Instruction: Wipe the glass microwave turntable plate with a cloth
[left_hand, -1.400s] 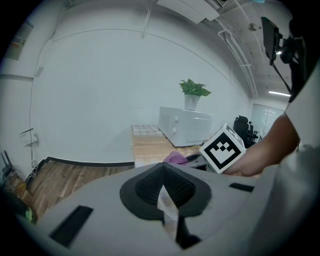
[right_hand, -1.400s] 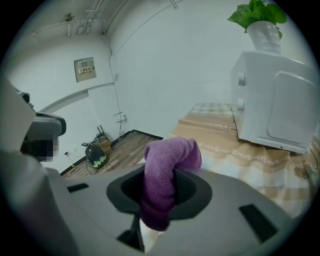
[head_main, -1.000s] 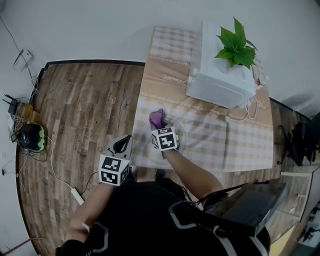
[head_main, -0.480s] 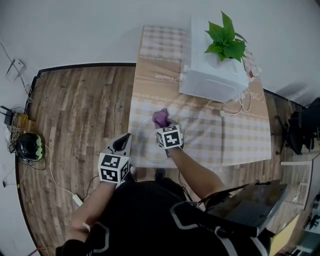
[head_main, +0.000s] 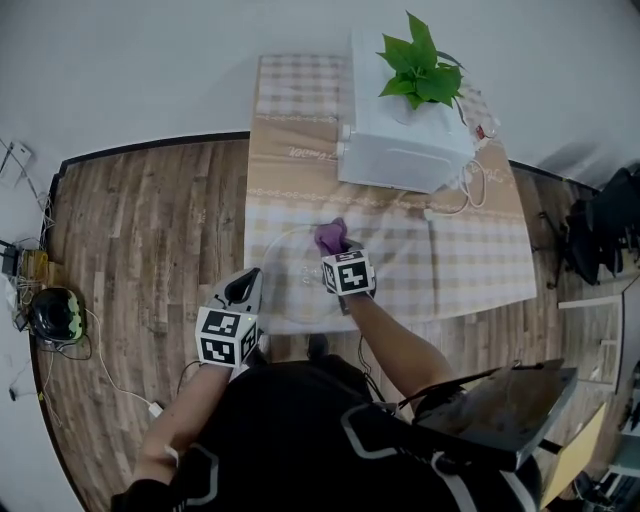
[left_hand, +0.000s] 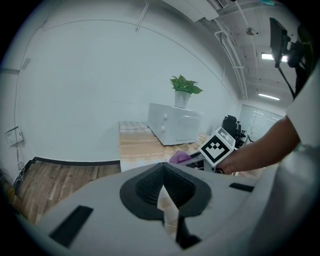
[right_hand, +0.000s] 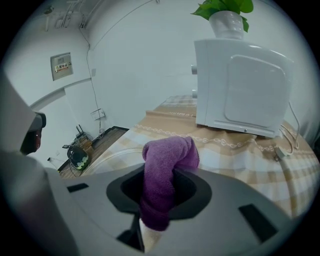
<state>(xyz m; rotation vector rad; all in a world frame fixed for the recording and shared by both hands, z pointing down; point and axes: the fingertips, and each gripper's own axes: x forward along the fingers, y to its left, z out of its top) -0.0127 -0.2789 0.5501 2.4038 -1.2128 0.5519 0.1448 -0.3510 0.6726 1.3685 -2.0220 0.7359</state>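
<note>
Change: your right gripper (head_main: 338, 252) has carried the purple terry cloth (head_main: 331, 236) rightwards along the far part of the round clear glass turntable plate (head_main: 275, 295) since a second ago; your left gripper (head_main: 243, 290) has stayed put
Meaning: I judge a wiping stroke is under way, with the far band of the glass covered and the near part probably left to do
Right fingers: clamped on the cloth, whose folded end pokes out past the tips and droops towards the glass
Left fingers: closed together on nothing, held just off the near left table edge, close to the plate's left rim but apart from it
Plate: flat on the beige checked tablecloth (head_main: 470, 260) at the table's near left; the white microwave oven (head_main: 400, 150) with a green potted plant (head_main: 415, 70) on top stands far right of it
Next: you would likely sweep back across the nearer glass, keeping the cloth pressed flat
</note>
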